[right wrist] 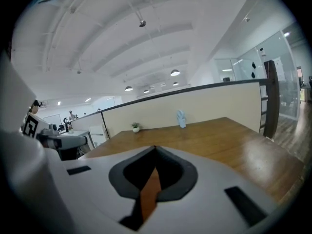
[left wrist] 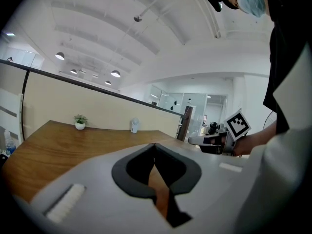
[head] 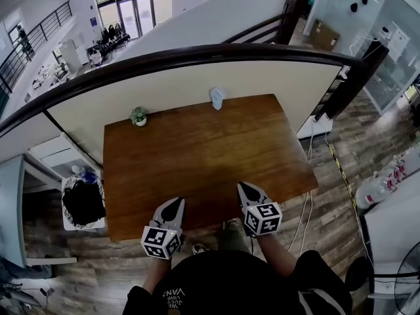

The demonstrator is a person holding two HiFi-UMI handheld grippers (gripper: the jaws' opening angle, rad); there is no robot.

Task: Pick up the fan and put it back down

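Observation:
A small pale blue fan [head: 217,98] stands upright at the far edge of the brown wooden table [head: 197,156], well away from both grippers. It also shows small and distant in the left gripper view [left wrist: 135,125] and the right gripper view [right wrist: 181,118]. My left gripper [head: 176,202] hangs over the table's near edge, shut with nothing between its jaws [left wrist: 154,144]. My right gripper [head: 243,186] is beside it to the right, also shut and empty [right wrist: 155,147]. Both point across the table toward the fan.
A little potted plant [head: 138,116] sits at the table's far left corner. A cream half-wall with a dark handrail [head: 197,56] runs behind the table. A white cart [head: 83,202] stands at the left, and cables [head: 308,195] hang off the right side.

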